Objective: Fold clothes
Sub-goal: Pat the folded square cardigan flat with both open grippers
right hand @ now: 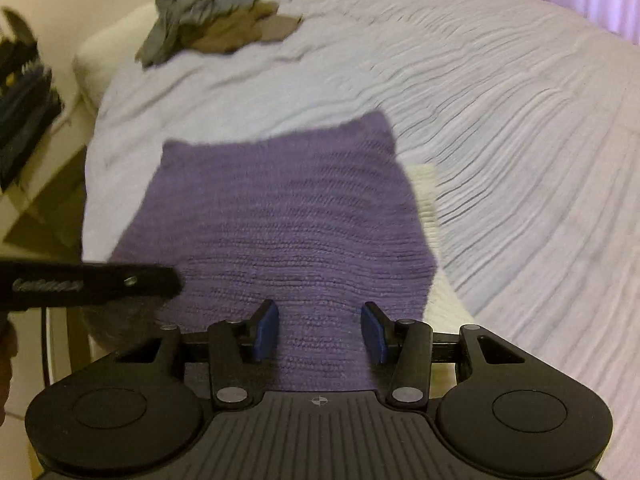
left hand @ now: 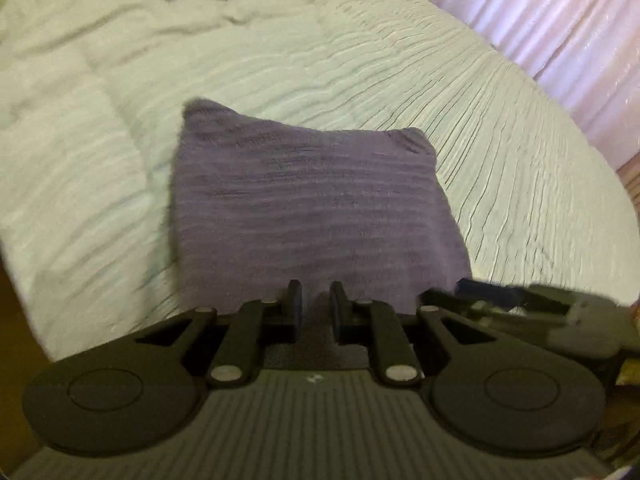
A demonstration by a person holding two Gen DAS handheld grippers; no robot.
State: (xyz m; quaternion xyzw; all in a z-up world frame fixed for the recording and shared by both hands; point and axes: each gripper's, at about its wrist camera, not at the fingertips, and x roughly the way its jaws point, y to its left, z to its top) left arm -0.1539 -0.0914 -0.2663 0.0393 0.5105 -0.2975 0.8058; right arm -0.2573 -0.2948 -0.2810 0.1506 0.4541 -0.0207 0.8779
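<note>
A purple knit cloth [left hand: 304, 200] lies folded into a rough rectangle on the pale ribbed bedspread [left hand: 400, 80]. My left gripper [left hand: 316, 300] is at its near edge, jaws almost together, with a pinch of the knit between the pads. In the right wrist view, the same cloth [right hand: 280, 220] runs down under my right gripper [right hand: 320, 332]. Its blue pads [right hand: 266, 330] stand well apart over the fabric without pressing it. The left gripper [right hand: 172, 280] reaches in from the left at the cloth's left edge. The right gripper [left hand: 480, 296] shows low at the right in the left wrist view.
A heap of grey and brown clothes [right hand: 216, 24] lies at the far side of the bed [right hand: 500, 120]. A cream knit piece [right hand: 428, 200] sticks out from under the purple cloth's right side. A pink curtain [left hand: 560, 20] hangs beyond the bed. A dark bundle [right hand: 24, 100] sits off the bed's left edge.
</note>
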